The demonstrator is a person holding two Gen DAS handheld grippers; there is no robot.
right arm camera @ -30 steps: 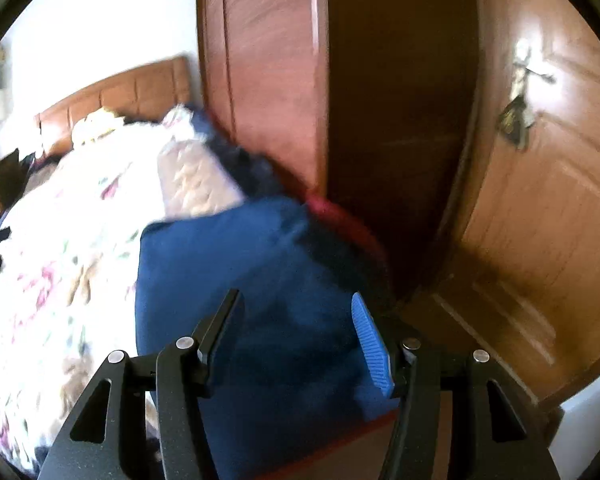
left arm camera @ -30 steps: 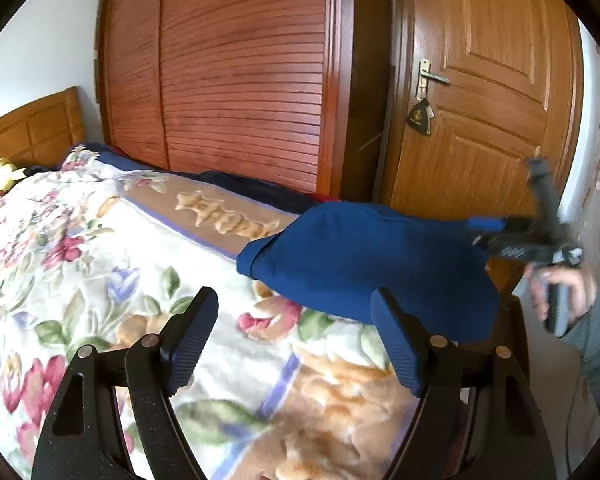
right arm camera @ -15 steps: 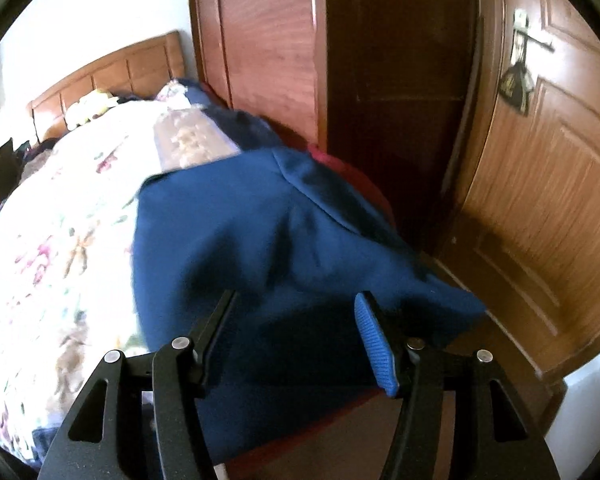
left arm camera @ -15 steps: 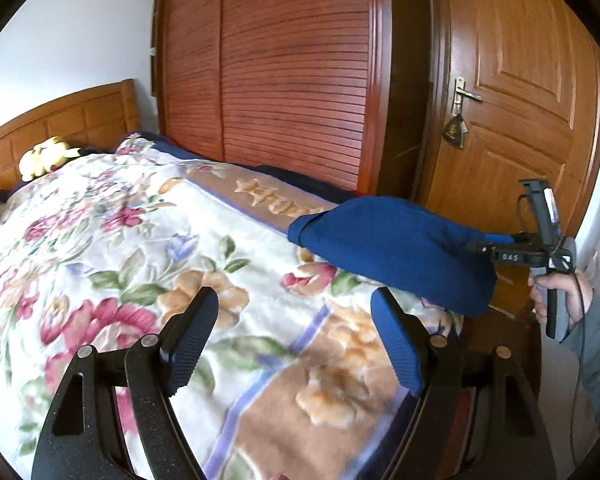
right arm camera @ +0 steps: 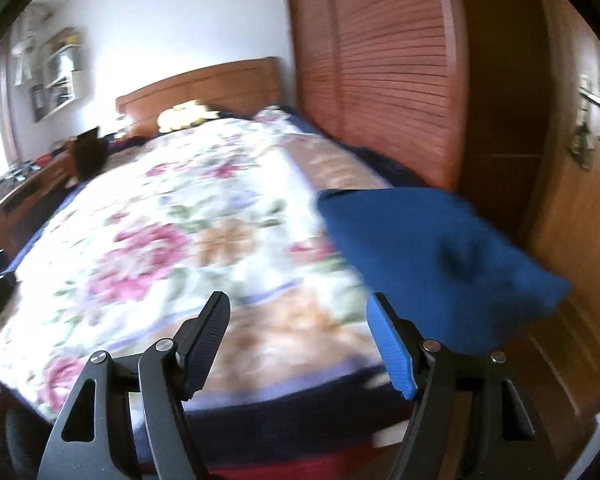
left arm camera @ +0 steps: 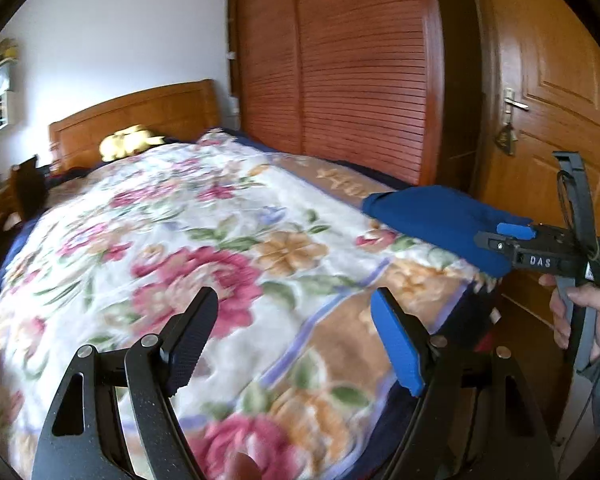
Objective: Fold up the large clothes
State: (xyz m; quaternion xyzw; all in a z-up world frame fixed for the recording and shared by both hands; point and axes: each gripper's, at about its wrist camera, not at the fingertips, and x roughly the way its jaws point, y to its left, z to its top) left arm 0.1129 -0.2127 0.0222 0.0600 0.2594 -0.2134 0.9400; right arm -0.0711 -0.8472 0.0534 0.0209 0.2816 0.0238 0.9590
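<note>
The left gripper (left arm camera: 292, 344) was held with its jaws apart and nothing between them, above the floral blanket (left arm camera: 188, 248) of the bed (left arm camera: 140, 108). From it, the blue garment (left arm camera: 432, 216) was seen at about two o'clock, lying at the bed's right foot corner with its long axis running from the blanket out over the edge. The right gripper (right arm camera: 298, 342) was likewise spread and empty; from it the garment (right arm camera: 428, 252) was seen at about one o'clock, close by, so this gripper was judged the nearer. One garment, one blanket and two grippers were counted. Whether the garment was pinched could not be told for certain.
</note>
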